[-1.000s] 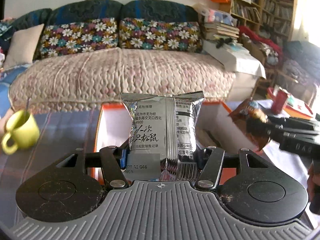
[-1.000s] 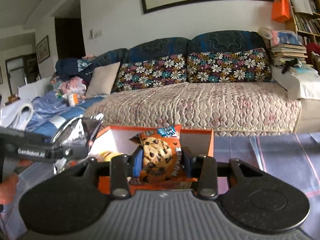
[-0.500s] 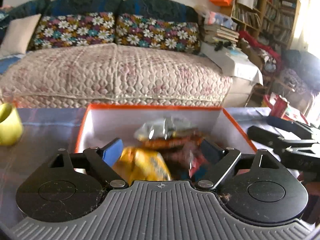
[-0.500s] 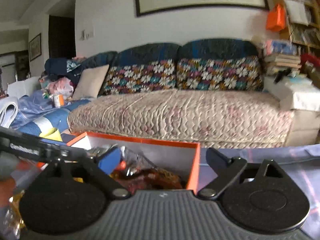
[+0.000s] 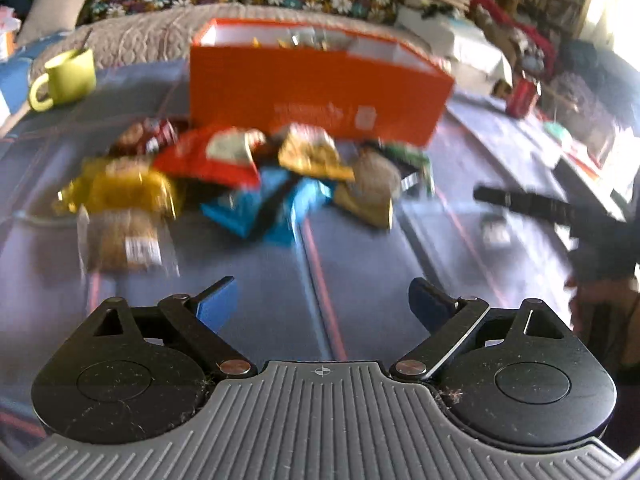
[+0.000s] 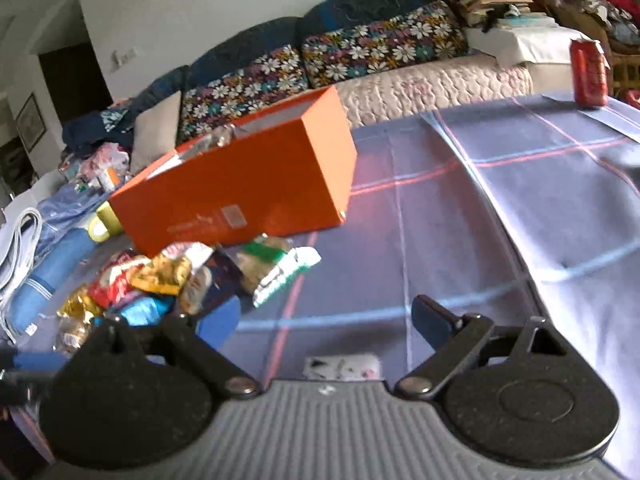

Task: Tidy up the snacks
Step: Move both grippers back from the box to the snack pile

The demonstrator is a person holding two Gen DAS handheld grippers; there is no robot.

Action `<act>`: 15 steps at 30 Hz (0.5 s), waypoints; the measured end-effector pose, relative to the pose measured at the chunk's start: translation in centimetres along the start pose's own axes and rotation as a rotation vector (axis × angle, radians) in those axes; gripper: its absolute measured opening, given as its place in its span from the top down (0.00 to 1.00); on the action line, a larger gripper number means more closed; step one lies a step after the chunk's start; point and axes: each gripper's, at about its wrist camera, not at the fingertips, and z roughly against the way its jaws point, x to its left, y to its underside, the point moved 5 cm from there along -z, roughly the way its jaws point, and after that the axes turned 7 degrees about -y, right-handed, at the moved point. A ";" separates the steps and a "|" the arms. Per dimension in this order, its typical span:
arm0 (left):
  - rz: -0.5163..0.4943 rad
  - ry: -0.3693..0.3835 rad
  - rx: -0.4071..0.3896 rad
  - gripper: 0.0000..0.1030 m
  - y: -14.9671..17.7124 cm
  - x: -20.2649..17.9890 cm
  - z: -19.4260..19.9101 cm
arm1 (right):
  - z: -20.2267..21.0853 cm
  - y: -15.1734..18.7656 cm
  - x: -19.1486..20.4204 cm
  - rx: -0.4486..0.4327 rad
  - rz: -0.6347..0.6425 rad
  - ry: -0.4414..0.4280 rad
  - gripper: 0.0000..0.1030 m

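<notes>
An orange box [image 5: 316, 84] stands on the table with several snack packets inside; it also shows in the right wrist view [image 6: 240, 192]. A loose pile of snack packets [image 5: 248, 176] lies on the cloth in front of it, among them a red packet [image 5: 208, 156], a blue packet [image 5: 260, 208] and a green-and-white packet [image 6: 276, 268]. My left gripper [image 5: 322, 304] is open and empty, pulled back above the cloth short of the pile. My right gripper [image 6: 324, 316] is open and empty, to the right of the pile; it shows from the side in the left wrist view [image 5: 532, 206].
A yellow-green mug [image 5: 66, 78] stands left of the box. A red can [image 6: 590, 76] stands at the table's far right. A small flat packet [image 6: 342, 366] lies just under my right gripper. The sofa [image 6: 420, 84] runs behind the table.
Both grippers let their packets go into the box, opened, and drew back from above it. The views now look down at the pile in front of the box.
</notes>
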 end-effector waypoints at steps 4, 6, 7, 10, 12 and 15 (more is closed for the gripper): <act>-0.011 -0.068 0.000 0.38 0.2 0.4 -0.1 | 0.0 0.3 0.1 0.004 0.000 0.005 0.10; 0.005 -0.107 -0.005 0.37 0.0 1.1 0.1 | -0.2 0.2 0.2 0.014 0.003 0.000 0.10; 0.012 -0.122 -0.006 0.37 -0.2 1.4 0.1 | -0.4 0.3 0.4 0.026 0.009 -0.002 0.10; 0.037 -0.156 -0.006 0.37 -0.6 2.4 0.0 | -0.7 0.2 0.7 0.034 0.015 -0.010 0.10; 0.051 -0.168 0.000 0.37 -0.8 3.0 -0.1 | -1.0 -0.3 1.1 0.035 0.015 -0.030 0.10; 0.062 -0.174 -0.001 0.37 -0.9 3.6 0.0 | -1.5 -0.9 2.7 0.029 0.033 -0.061 0.10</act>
